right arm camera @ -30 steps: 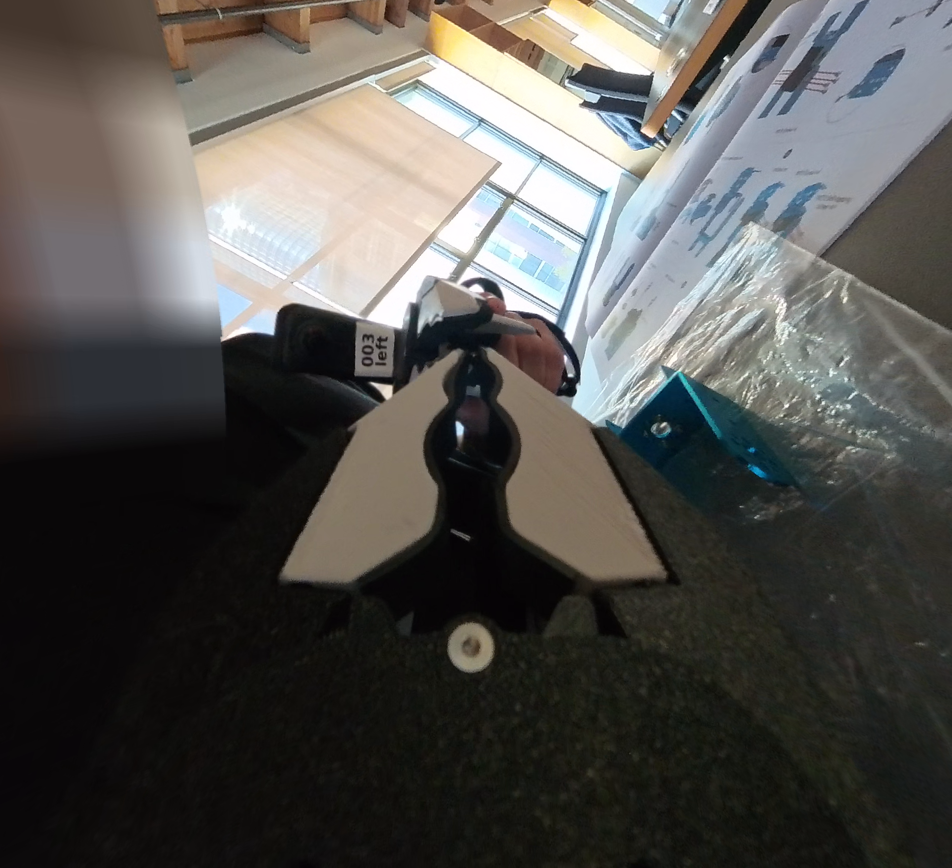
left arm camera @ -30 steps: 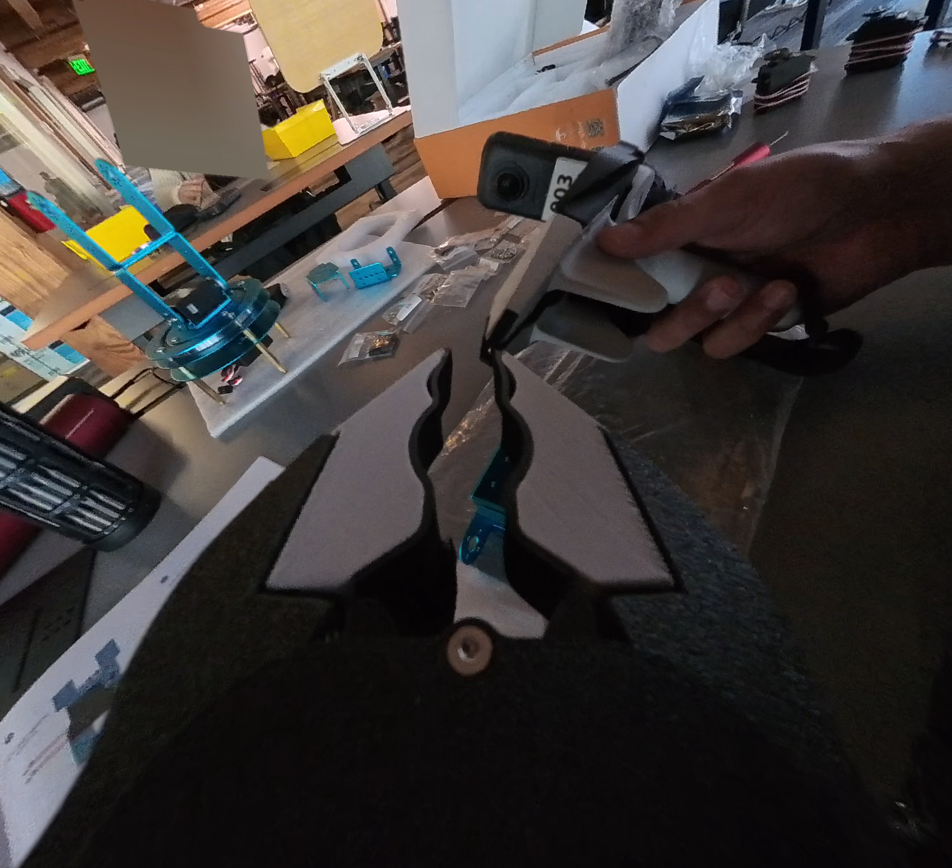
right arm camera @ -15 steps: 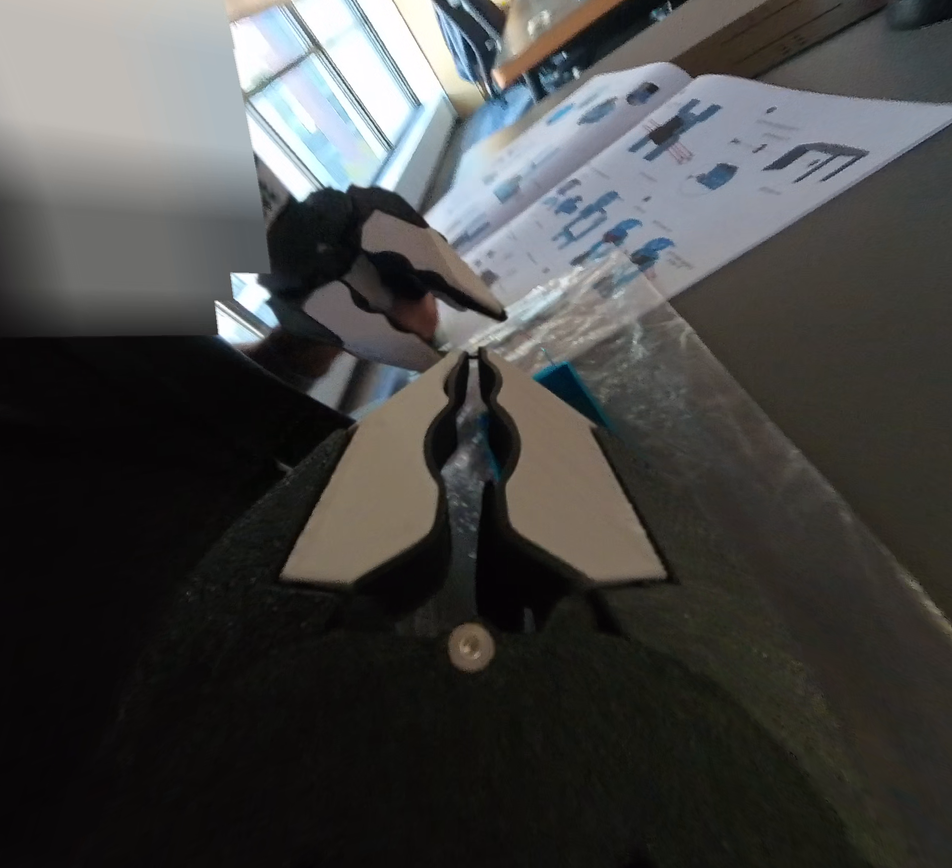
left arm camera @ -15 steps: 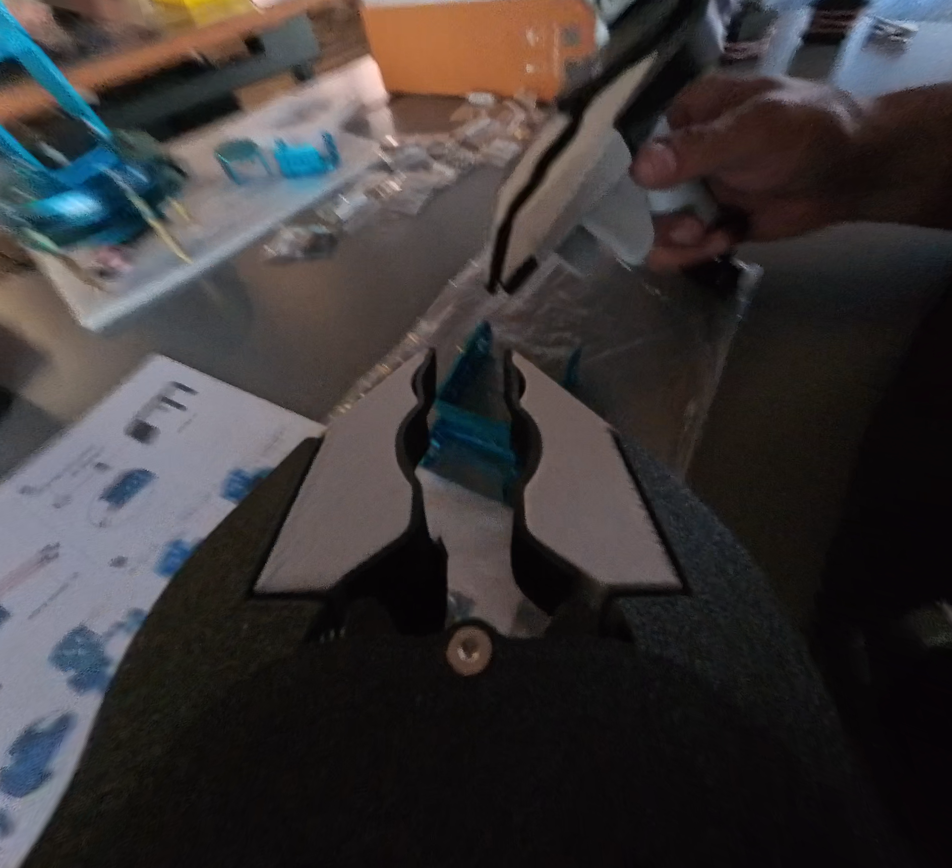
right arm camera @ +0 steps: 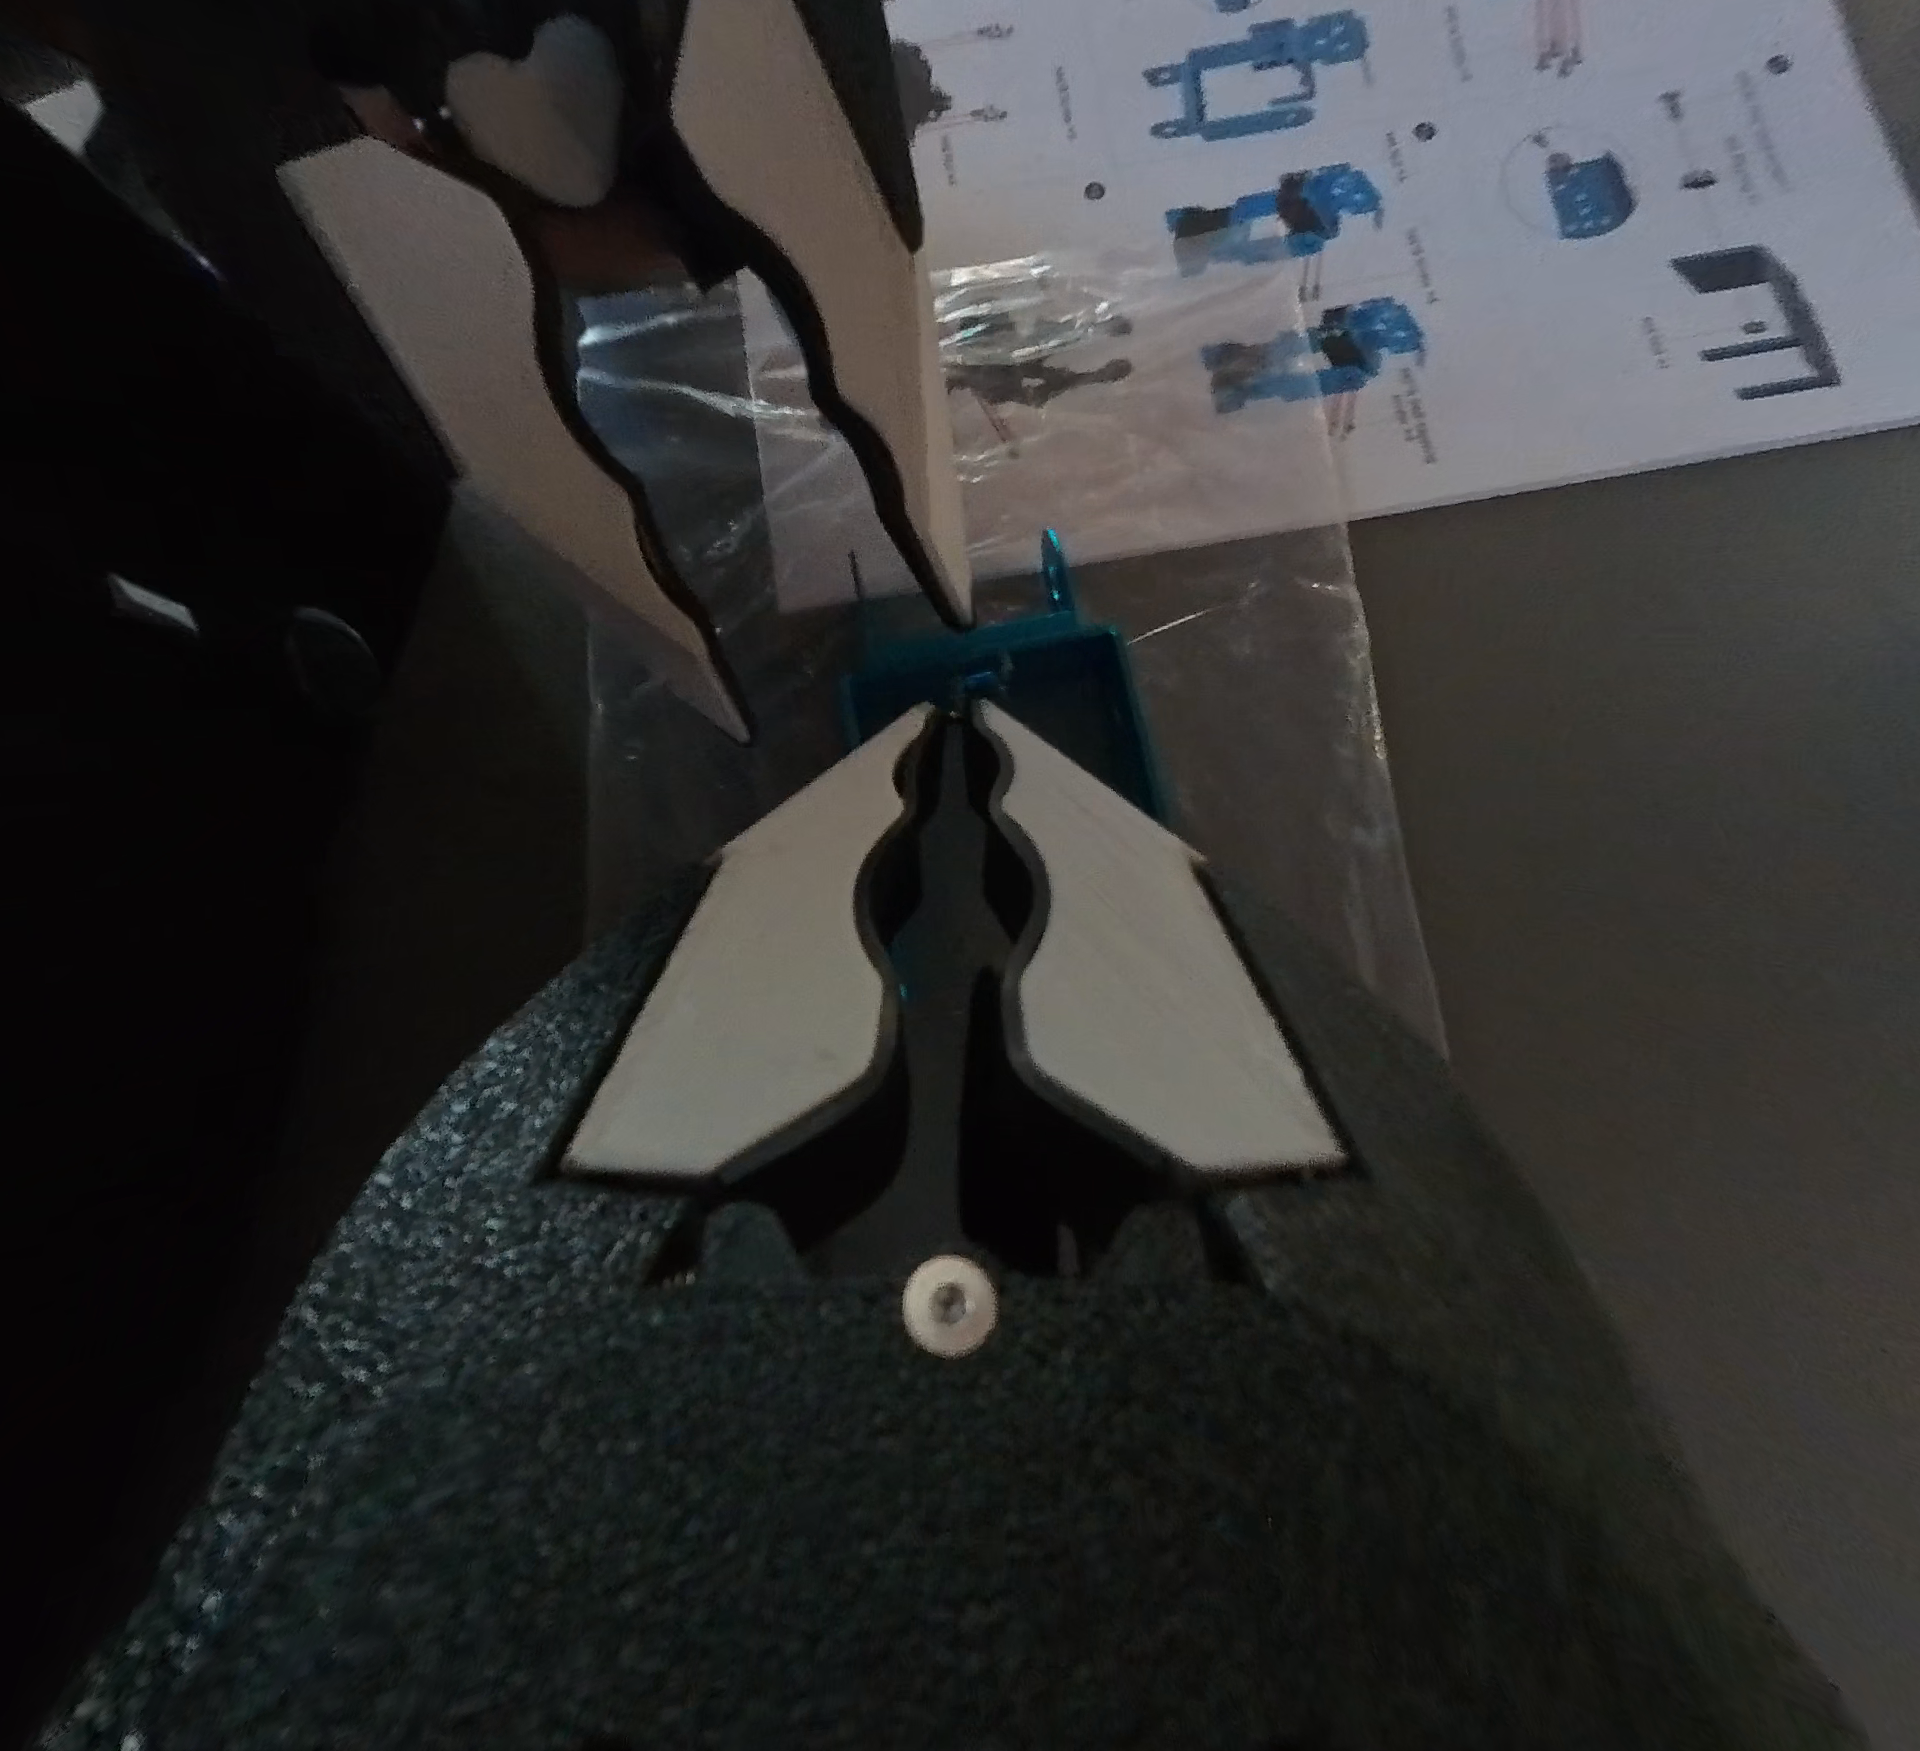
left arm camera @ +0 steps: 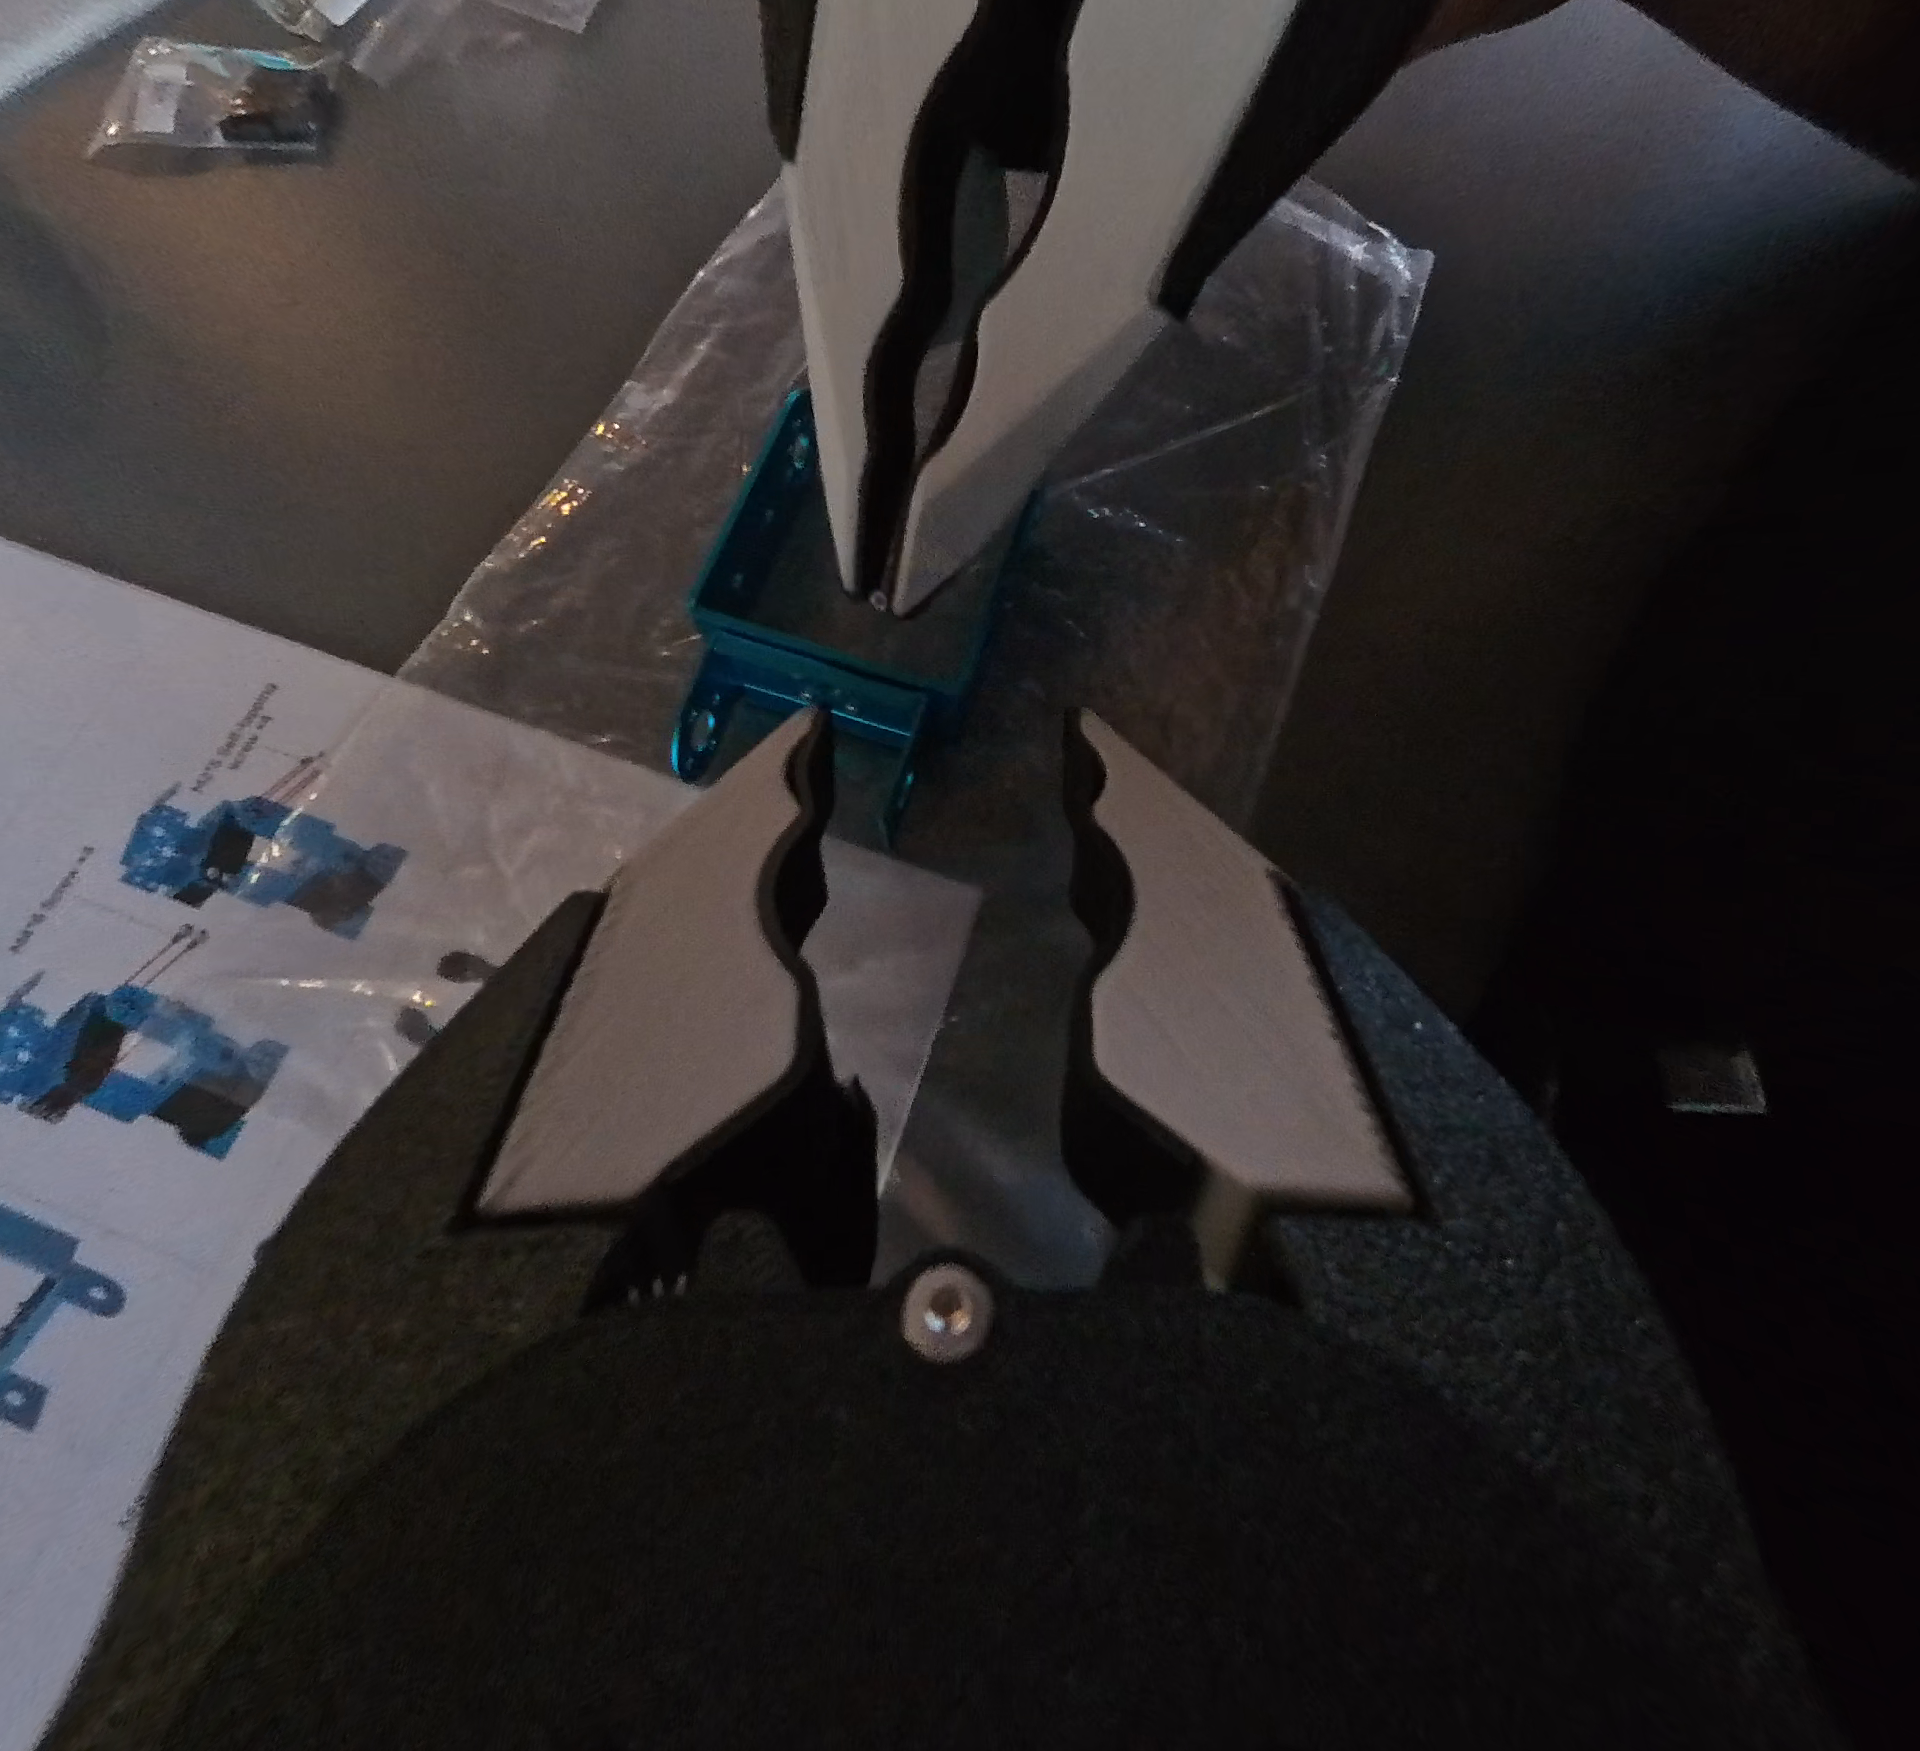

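Note:
A blue metal bracket (left arm camera: 821,662) lies on a clear plastic bag (left arm camera: 1226,496) on the grey table. My left gripper (left arm camera: 943,719) is open just above the bracket's near end, and its left fingertip touches the bracket's near edge. My right gripper (left arm camera: 878,595) comes in from above with its tips inside the bracket frame. It is shut on a tiny silver screw (left arm camera: 879,601). In the right wrist view my right gripper (right arm camera: 953,709) sits at the bracket's (right arm camera: 1081,693) wall. The open left gripper (right arm camera: 847,675) comes in from the top left.
A white instruction sheet (left arm camera: 208,870) with blue drawings lies left of the bag; it also shows in the right wrist view (right arm camera: 1455,143). Several small bags of parts (left arm camera: 218,101) lie at the far left. Bare grey table (right arm camera: 1662,766) is on the right. The tips of both grippers are at nearly the same place.
Both grippers have tipped down and closed in on the blue bracket. My left gripper has opened wider. My right gripper has moved over the bracket with its tips inside the frame.

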Available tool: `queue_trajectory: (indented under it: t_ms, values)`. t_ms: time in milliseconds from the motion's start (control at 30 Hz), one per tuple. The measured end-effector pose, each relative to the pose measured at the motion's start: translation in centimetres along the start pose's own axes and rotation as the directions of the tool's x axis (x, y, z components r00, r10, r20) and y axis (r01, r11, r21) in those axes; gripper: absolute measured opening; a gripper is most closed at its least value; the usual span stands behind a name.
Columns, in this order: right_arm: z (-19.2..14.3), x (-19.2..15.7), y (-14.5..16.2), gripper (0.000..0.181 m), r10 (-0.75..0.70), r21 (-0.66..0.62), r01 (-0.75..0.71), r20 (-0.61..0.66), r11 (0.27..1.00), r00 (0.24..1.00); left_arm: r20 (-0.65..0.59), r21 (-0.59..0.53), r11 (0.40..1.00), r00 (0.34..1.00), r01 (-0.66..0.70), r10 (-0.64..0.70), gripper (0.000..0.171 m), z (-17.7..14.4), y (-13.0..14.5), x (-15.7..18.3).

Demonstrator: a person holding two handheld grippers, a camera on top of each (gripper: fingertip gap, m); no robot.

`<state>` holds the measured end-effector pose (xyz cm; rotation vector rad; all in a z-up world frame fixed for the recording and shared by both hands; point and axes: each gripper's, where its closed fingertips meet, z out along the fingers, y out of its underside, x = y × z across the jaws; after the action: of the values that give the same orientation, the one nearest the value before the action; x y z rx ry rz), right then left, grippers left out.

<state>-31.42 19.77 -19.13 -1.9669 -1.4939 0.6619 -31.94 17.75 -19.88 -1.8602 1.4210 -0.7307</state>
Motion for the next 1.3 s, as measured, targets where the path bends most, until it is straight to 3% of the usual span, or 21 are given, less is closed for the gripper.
queue_trajectory:
  t_ms: [333, 1300]
  values:
    - [0.9, 0.1, 0.6, 0.003, -0.018, -0.054, 0.018, 0.016, 0.998, 1.000, 0.005, -0.020, 0.999, 1.000, -0.028, 0.028, 0.043, 0.7, 0.0, 0.3]
    - [0.4, 0.4, 0.4, 0.003, -0.019, 0.051, 0.020, -0.022, 0.998, 1.000, 0.047, -0.054, 0.997, 0.997, -0.058, 0.061, 0.037, 1.2, 0.2, 0.1]
